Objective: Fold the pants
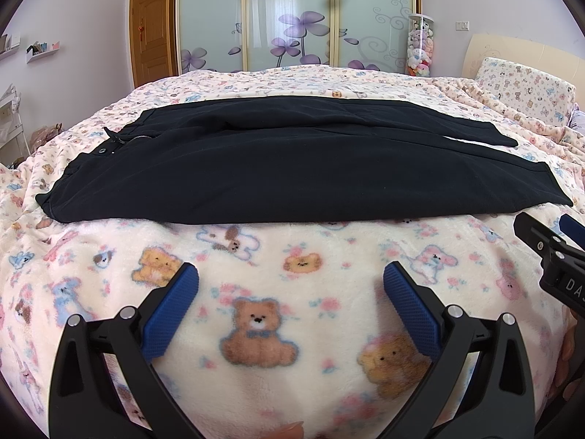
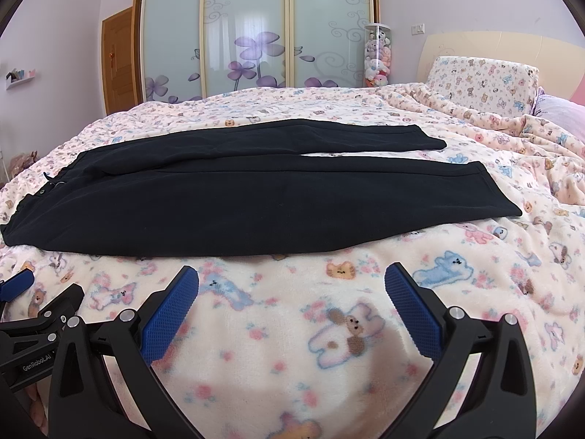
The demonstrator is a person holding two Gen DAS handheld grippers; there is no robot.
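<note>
On the bed (image 1: 292, 329), pants (image 1: 292, 168) lie flat, ready for folding; left gripper (image 1: 290, 280) and right gripper (image 2: 291, 281) hover near, fingers spread.

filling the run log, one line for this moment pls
phase: pre-grasp | pants: flat on blanket, untouched | left gripper: open | right gripper: open

Black pants (image 2: 234, 197) lie flat across the bear-print blanket (image 2: 329, 329), waistband toward nine o'clock, legs toward three. The right gripper (image 2: 291, 292) hovers at six o'clock, jaws wide apart, empty. The left gripper (image 2: 33, 314) shows at eight o'clock.
</note>
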